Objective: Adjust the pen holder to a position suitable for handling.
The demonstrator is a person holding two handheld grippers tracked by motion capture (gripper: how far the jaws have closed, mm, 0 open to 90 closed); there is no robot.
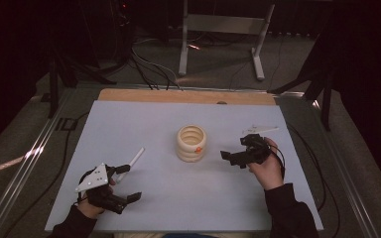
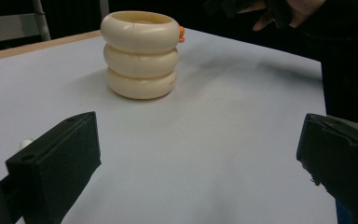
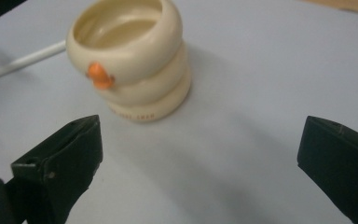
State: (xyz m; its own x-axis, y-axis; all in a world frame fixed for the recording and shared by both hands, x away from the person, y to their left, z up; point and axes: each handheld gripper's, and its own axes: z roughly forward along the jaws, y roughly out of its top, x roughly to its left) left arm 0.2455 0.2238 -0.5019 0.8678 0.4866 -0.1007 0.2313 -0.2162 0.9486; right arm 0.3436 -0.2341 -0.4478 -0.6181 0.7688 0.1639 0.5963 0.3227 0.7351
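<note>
Centrally on the pale worktop stands a cream ribbed cup with an orange spot, upright and untouched. Left gripper near the front-left corner and right gripper toward the right edge both hold their jaws wide apart, empty; a white stick lies just beside the left one.

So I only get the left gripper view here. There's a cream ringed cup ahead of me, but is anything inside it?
Observer: The right gripper view looks down into the cream cup, and what shows of the inside looks empty.
Operator: And that orange speck on its rim?
Observer: It is a small orange knob sticking out just under the top ring, on the side facing the right tool.
Operator: Is that tool holding anything?
Observer: No, its jaws stand wide apart with nothing between them, like the left tool.
Operator: Anything else on the table?
Observer: A white stick lies on the mat left of the cup, near the left tool.
</note>
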